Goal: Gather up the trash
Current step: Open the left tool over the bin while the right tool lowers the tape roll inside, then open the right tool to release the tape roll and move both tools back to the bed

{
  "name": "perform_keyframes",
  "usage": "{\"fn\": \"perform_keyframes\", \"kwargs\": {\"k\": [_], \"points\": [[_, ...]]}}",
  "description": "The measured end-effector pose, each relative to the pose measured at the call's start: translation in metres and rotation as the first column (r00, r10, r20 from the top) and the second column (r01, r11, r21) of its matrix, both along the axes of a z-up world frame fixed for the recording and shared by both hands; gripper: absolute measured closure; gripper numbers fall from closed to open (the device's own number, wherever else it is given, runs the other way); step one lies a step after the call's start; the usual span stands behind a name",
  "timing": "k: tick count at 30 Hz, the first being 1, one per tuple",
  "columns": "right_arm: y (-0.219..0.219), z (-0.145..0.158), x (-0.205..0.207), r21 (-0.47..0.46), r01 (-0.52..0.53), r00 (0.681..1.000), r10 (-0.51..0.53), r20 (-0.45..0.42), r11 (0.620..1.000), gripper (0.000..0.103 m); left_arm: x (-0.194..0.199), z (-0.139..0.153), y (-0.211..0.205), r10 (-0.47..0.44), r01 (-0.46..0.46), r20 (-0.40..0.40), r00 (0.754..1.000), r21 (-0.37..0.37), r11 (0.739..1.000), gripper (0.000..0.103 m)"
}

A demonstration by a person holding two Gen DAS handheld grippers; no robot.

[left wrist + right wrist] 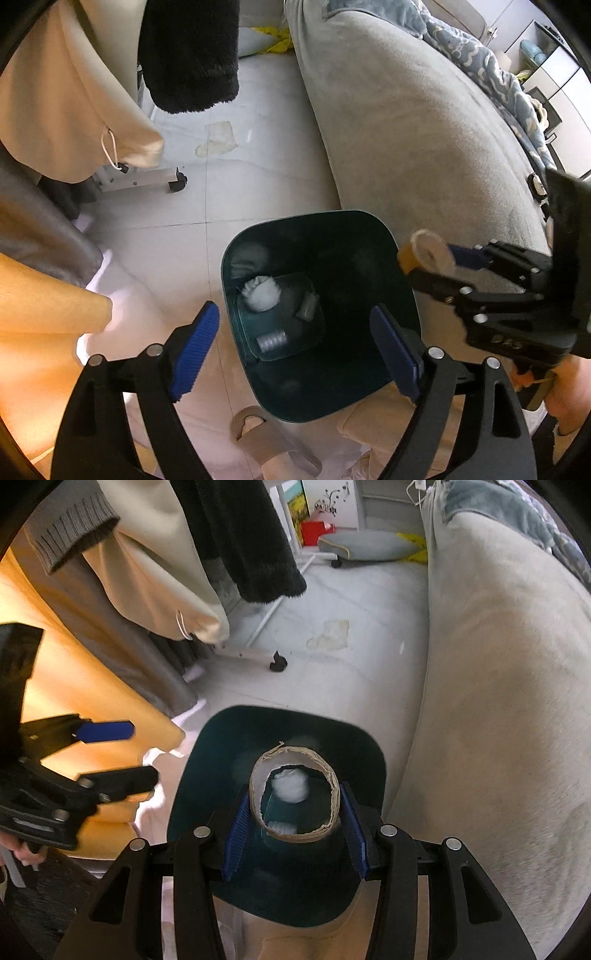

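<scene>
A pale tiled floor (258, 177) runs between a grey sofa (406, 129) and hanging clothes, and we stand over it with a tong in each hand.

Nearest us, the left tong (295, 347) is spread wide with nothing between its blue pads. Directly below it sits the dark green bin (369, 236), its mouth open. At the bottom lie a crumpled white tissue (260, 293) and a small ribbed cap (271, 338).

Our right tong (293, 827) is narrow and grips a cardboard tube (295, 794), the roll's open end facing us, pads pressed on its two sides. From the left tong's side the tube hangs at the bin's right rim, close to the sofa.

Beyond the bin the floor shows a faint stain (218, 142), then a wheeled rack foot (147, 181) beyond that.

We judge the main risk to be a miss: released this near the rim, the light tube could clip the edge and bounce out, rolling under the sofa. Squeezing harder might also crush it sideways out of the pads. The idle left tong could nudge the bin.
</scene>
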State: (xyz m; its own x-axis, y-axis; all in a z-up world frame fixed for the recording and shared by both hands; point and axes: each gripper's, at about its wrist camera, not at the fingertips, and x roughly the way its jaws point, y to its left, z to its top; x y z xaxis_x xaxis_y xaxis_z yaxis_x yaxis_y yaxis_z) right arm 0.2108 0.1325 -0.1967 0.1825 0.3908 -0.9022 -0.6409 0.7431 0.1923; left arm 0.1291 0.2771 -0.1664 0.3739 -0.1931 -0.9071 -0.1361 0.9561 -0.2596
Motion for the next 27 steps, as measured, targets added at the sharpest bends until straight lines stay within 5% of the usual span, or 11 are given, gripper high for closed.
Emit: {"fn": "perform_keyframes", "kwargs": {"k": [12, 21, 27], "points": [[0.010, -0.040, -0.021, -0.106, -0.064, 0.997, 0.059, -0.051, 0.992, 0.055, -0.010, 0.049, 0.005, -0.002, -0.012, 0.197, 0.980, 0.070, 0.997, 0.017], [0.011, -0.066, -0.033, -0.182, -0.117, 0.991, 0.103, -0.083, 0.976, 0.055, -0.017, 0.090, -0.002, -0.036, 0.008, 0.372, 0.927, 0.077, 0.997, 0.026], [0.009, -0.060, -0.041, -0.188, -0.144, 0.988, 0.132, -0.077, 0.972, 0.039, -0.022, 0.111, -0.009, -0.044, 0.000, 0.468, 0.882, 0.093, 0.996, 0.030]]}}
